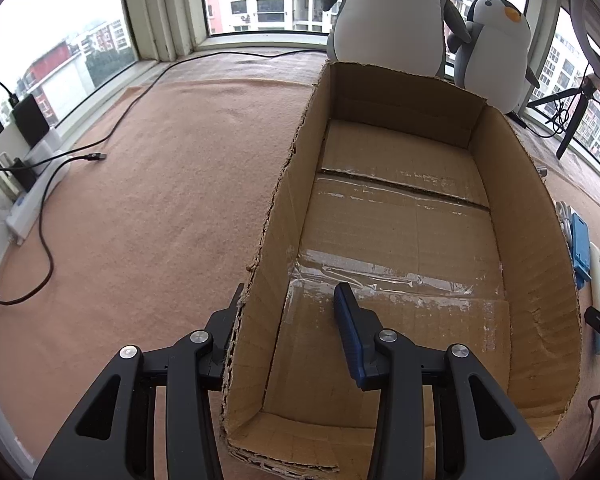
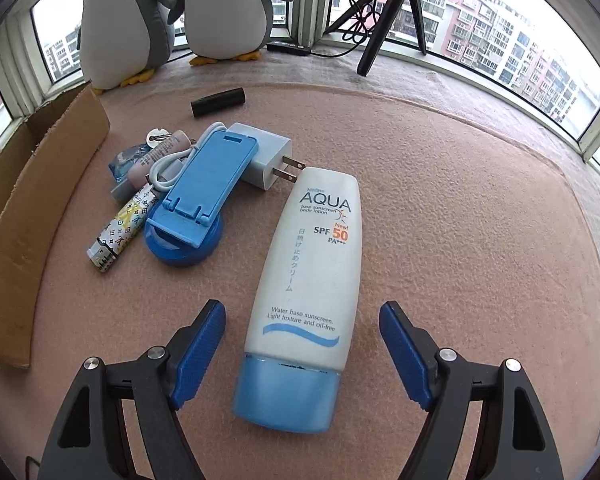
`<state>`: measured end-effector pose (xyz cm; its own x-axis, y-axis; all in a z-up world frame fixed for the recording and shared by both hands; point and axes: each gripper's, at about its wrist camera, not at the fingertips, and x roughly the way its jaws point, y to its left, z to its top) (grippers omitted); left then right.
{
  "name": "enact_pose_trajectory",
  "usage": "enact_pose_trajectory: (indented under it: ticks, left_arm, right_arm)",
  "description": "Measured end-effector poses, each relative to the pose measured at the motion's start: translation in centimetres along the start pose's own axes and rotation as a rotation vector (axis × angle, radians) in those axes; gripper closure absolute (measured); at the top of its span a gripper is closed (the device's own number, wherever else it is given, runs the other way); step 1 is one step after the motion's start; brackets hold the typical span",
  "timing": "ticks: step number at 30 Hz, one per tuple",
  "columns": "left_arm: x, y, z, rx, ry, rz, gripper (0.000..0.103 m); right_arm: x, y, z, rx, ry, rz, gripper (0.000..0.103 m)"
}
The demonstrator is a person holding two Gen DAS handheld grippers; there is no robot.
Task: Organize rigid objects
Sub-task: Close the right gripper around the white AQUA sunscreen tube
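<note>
The right tongs [image 2: 302,344] are gaping wide around the smooth white sunscreen tube [image 2: 308,276] lying on the fuzzy pink surface [image 2: 460,220]. The left tongs [image 1: 290,320] are spread wide, straddling the torn wall of the cardboard box [image 1: 540,240].

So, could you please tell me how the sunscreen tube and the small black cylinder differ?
The sunscreen tube is white with a blue cap and printed text; the black cylinder is plain and dark. The tube is much larger than the cylinder. The tube lies between the fingers of the open right tool, while the cylinder lies far off near the plush penguins. Both lie flat on the pink mat.
</note>
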<state>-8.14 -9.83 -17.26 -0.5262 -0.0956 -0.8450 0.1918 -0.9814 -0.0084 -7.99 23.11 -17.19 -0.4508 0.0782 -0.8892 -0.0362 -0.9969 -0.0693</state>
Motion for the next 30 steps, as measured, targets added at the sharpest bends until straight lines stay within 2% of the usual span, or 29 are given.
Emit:
enact_pose_trajectory:
  ticks: [3,6,11,23,30]
  left_arm:
    - [0.0,0.1,0.1,-0.003,0.004,-0.006,0.064]
    - [0.0,0.1,0.1,-0.003,0.004,-0.011,0.064]
    - [0.0,0.0,0.1,-0.004,0.005,-0.020,0.064]
    - [0.1,0.8,0.1,-0.024,0.024,-0.059,0.065]
    - [0.1,0.7,0.0,-0.017,0.026,-0.054,0.067]
  right_arm:
    - [-0.1,0.2,0.1,0.000,0.001,0.020,0.041]
    - [-0.3,0.3,0.0,-0.003,0.007,0.047,0.054]
    - [-0.4,0.3,-0.1,-0.006,0.008,0.059,0.060]
    - [-1.1,-1.5,-0.2,0.057,-0.008,0.091,0.063]
    - [-1.9,-2.2,0.0,0.082,-0.034,0.090,0.064]
